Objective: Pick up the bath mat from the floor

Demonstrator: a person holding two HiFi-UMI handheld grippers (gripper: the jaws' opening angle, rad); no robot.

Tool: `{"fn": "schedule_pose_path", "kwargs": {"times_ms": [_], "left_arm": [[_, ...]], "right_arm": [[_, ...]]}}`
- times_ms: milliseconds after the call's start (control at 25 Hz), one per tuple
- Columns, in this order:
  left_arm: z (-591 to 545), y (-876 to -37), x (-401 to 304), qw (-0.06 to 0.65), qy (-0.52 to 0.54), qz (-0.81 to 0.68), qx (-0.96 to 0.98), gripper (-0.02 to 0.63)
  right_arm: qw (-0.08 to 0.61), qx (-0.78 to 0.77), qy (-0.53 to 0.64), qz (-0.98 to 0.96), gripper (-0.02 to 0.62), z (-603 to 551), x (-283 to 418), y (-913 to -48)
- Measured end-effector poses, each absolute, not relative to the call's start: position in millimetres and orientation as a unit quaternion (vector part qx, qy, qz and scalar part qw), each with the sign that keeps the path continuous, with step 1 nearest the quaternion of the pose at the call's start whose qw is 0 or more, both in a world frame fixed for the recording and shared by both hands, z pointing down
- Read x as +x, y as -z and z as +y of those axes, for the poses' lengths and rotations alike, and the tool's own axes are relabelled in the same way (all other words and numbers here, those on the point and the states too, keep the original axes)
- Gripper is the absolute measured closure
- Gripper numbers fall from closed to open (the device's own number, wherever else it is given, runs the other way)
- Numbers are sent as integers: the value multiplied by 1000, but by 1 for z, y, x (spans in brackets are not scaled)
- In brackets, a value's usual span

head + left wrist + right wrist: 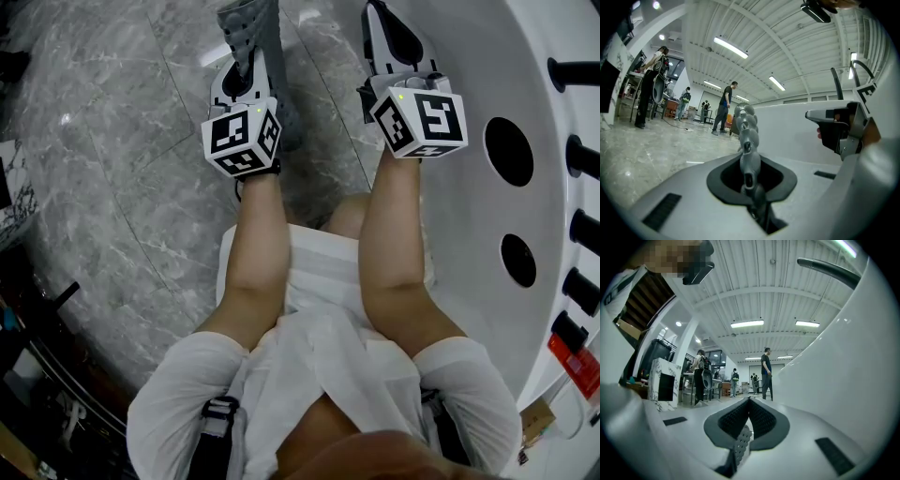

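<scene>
Bath mat (748,136): grey, full of holes, pinched edge-on in the left tongs (749,161). From above, its free end runs past them toward 12 o'clock, over the floor (112,187).
Left tongs: closed tight on the mat.
Right tongs (750,400): at 3 o'clock of the left pair, closed tip to tip. A pale perforated strip (739,444) shows low between them; what it is I can't tell.
Bathtub (469,216): white, at 3 o'clock, with the right tongs over its rim.
Floor: grey marble, 9 to 12 o'clock.
People (766,373): a few, far down the hall.
</scene>
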State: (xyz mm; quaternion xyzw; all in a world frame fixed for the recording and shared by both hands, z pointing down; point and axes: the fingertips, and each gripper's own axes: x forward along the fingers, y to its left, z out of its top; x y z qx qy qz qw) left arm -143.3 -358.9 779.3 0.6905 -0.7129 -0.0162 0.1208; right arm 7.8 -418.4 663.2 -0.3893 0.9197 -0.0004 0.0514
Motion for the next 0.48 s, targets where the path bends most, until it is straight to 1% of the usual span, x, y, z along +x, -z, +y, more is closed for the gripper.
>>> {"fn": "schedule_pose_path", "kwargs": {"times_ms": [480], "left_arm": [[-356, -782, -138, 124, 20, -712, 691, 568]], "right_arm": [[57, -386, 1, 921, 569, -413, 10, -660]]}}
